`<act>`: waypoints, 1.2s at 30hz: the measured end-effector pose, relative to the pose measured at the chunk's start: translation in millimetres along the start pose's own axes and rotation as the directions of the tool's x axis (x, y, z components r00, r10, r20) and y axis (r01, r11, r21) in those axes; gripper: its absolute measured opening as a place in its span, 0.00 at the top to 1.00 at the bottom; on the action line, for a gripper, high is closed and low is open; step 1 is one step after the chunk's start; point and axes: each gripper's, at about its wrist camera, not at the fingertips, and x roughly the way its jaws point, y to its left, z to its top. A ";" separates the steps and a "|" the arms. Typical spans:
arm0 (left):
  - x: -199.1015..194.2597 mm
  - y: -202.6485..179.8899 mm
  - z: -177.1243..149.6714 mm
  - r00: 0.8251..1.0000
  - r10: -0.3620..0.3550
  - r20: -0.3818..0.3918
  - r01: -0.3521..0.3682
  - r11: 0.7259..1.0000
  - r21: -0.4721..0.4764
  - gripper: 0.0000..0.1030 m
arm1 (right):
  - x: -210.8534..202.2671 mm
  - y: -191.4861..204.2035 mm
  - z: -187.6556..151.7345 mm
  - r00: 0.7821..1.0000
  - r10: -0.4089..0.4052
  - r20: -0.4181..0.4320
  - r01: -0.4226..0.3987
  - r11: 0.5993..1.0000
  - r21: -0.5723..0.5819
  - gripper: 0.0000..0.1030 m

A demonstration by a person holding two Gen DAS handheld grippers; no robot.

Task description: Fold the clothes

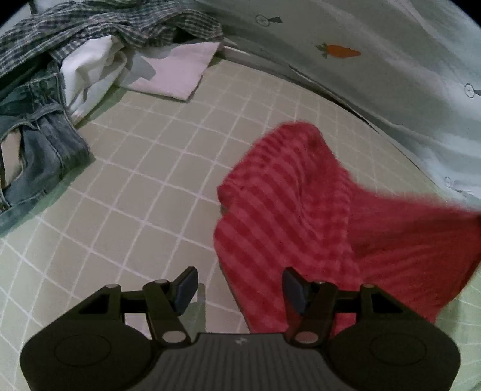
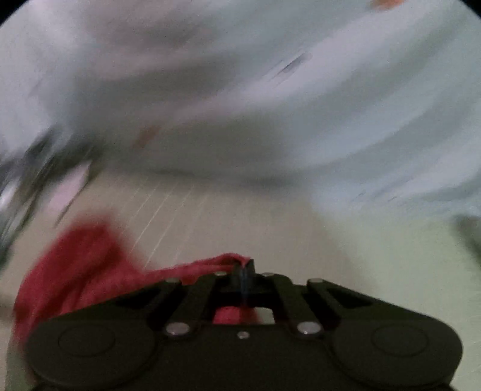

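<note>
The right gripper (image 2: pixel 243 266) had its jaws pinched shut on an edge of the red garment (image 1: pixel 300 210), which trailed across the checked sheet (image 1: pixel 150 180). The left gripper (image 1: pixel 239 290) hung over that garment's near edge, jaws wide and empty (risky!): the thin pinch could've slipped under a tug.

A: What lies ahead of the left gripper (image 1: pixel 239 290)?
B: Jaws apart, empty, above a gridded green sheet (image 1: pixel 156 168); a red striped cloth (image 1: pixel 294 210) just right.
A: Far left?
B: Jeans (image 1: pixel 39 144), plaid shirt (image 1: pixel 99 27), white garments (image 1: pixel 177 69), heaped.
</note>
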 end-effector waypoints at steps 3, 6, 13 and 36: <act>2.9 6.8 -1.9 1.000 0.005 -0.006 -0.005 1.000 -0.020 0.38 | -8.7 -18.3 4.0 0.984 -0.170 0.056 0.163 0.980 0.112 0.32; 6.0 12.4 -6.0 1.000 0.003 -0.024 -0.004 0.999 -0.039 0.38 | -18.2 -21.8 -30.5 0.988 -0.149 -0.036 0.152 0.983 0.104 0.37; 3.8 4.4 -16.4 0.999 -0.010 -0.047 0.010 1.000 0.003 0.38 | -60.0 -31.2 -139.7 0.945 -0.056 -0.323 0.138 0.961 0.238 0.38; -51.8 20.2 -47.2 1.000 -0.004 0.000 0.004 0.999 0.051 0.36 | -48.0 164.0 -115.7 0.973 0.137 -0.187 -0.228 0.704 -0.673 0.97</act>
